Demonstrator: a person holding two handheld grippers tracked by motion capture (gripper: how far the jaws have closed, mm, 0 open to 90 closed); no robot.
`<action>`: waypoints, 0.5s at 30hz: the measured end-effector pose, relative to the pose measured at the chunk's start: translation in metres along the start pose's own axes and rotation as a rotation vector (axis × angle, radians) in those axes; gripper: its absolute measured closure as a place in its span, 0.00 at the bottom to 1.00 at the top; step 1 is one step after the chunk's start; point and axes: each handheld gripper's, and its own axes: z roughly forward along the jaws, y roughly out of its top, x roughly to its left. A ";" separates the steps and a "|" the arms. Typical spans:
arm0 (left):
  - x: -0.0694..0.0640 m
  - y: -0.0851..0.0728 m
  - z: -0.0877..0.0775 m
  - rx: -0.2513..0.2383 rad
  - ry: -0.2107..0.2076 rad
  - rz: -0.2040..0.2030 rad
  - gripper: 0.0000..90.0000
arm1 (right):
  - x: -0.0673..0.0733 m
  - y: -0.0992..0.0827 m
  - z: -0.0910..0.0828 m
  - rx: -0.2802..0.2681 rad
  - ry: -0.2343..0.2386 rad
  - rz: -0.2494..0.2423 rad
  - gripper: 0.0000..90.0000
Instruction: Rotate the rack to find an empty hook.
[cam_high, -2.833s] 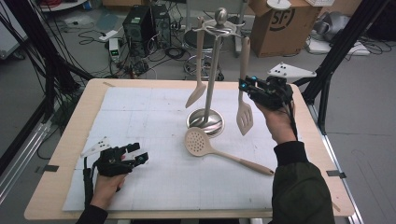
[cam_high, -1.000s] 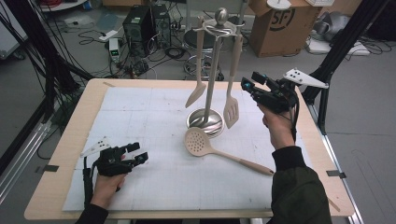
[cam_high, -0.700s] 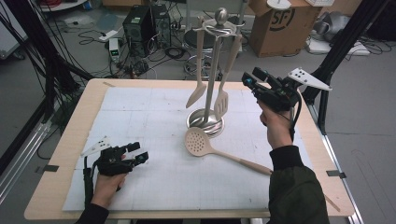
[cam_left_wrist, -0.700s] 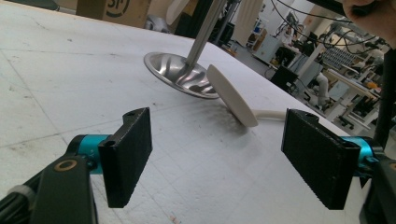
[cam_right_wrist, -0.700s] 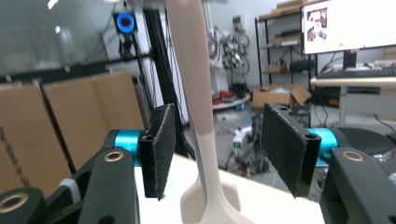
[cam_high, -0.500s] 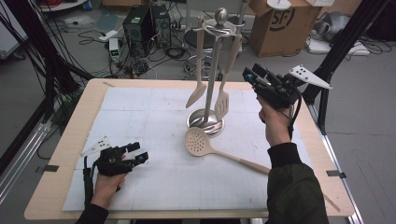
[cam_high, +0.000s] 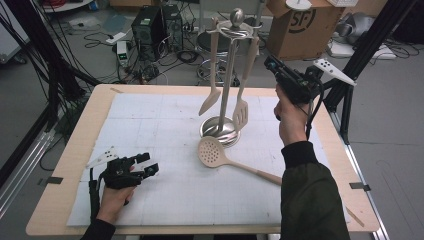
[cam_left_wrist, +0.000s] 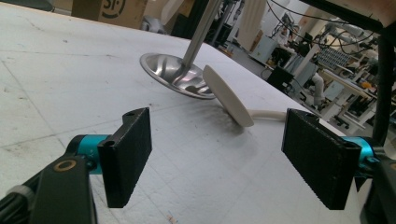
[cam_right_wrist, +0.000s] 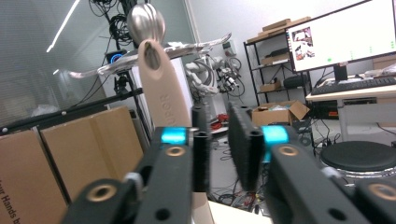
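The left claw (cam_high: 145, 167) rests low on the bench (cam_high: 150, 120), held from behind by the left hand (cam_high: 114, 197), whose forearm comes in from the near edge. Its jaws stand wide apart with nothing between them, pointing across the surface. The right claw (cam_high: 272, 64) is raised well above the bench, the right hand (cam_high: 290, 117) gripping it from below, the dark-sleeved forearm rising steeply from the near right. Its jaws have just been closing and now stand nearly together, with only a narrow gap and nothing clamped between them.
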 end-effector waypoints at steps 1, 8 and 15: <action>0.000 0.000 0.000 0.000 0.000 0.000 0.28 | 0.000 0.001 0.001 -0.005 -0.004 0.006 0.95; 0.000 0.000 -0.001 -0.007 -0.001 0.003 0.27 | 0.000 0.011 0.010 -0.030 -0.008 0.017 0.99; -0.001 -0.001 -0.001 -0.008 0.005 0.005 0.27 | 0.002 0.019 0.022 -0.036 -0.003 0.024 0.99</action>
